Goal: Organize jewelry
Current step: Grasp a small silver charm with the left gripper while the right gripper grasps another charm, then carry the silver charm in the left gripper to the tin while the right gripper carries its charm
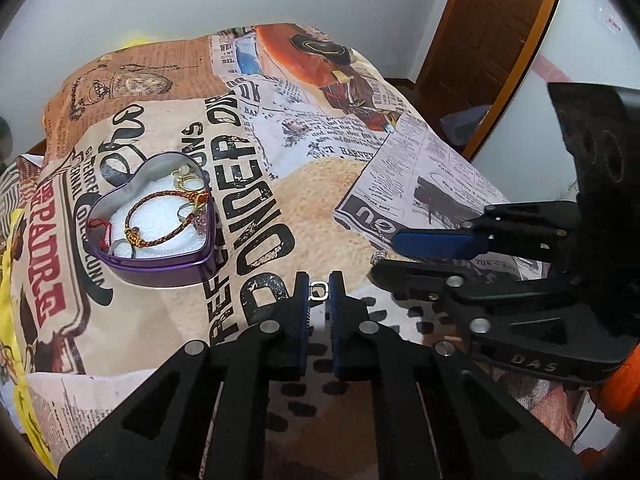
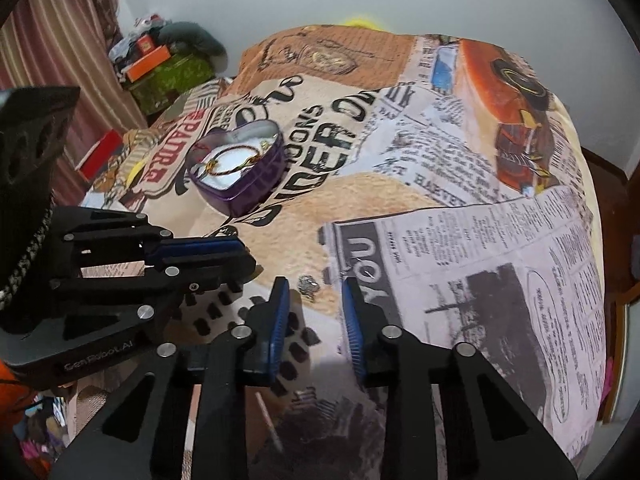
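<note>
White walls stand behind a bed covered by a blanket (image 1: 320, 208) printed like old newspapers. Both grippers tip down toward it. The left gripper (image 1: 319, 291) has its blue pads pressed together on a small silver ring (image 1: 319, 290), pinching it at the tips. The right gripper (image 2: 314, 292) comes in just beside it, its pads spread apart with nothing squeezed between them. A small sparkly piece (image 2: 309, 283) lies on the blanket between its tips. "DAS" is stamped on the right gripper, "GenRobot.AI" on the left one. Big black letters on the blanket read "YOU". Farther off sits a purple heart tin (image 1: 160, 220), open, with a braided bracelet (image 1: 164, 216) and gold rings (image 1: 186, 178) inside. Boxes (image 2: 160, 64) pile in the far corner.
</note>
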The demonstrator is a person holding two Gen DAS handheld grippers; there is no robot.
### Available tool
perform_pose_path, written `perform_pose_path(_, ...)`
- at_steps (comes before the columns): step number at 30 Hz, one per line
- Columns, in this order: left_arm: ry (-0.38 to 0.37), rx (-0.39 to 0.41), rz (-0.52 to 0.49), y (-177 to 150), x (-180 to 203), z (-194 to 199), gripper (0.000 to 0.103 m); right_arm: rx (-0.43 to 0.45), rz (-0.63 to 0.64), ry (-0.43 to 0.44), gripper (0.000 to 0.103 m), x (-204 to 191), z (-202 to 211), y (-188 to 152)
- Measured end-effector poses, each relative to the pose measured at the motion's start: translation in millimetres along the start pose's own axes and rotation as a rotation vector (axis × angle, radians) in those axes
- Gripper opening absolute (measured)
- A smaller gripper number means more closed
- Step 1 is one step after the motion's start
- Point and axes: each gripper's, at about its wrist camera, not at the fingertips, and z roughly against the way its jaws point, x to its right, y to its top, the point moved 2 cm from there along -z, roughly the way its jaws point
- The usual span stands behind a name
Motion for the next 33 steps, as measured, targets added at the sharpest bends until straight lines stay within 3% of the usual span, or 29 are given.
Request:
perform_pose_path(7,0.000,0.018,0.017,-1.7,-3.3,4.1,0.008,-0.012,0.022,-0.027,0.009,-3.3,-5.1,3.1)
perform_pose_path(19,0.017,0.063,0.018,0.1,-1.8,25.1,0.008,0.042,0.014,-0.057,0.009,-9.3,16.1,12.1)
perform_pose_path(33,0.055,0.169,0.036,7.7,-9.1,73.6,0.008,0.142,0.020,-0.069,0.009,-26.2,51.8,30.7)
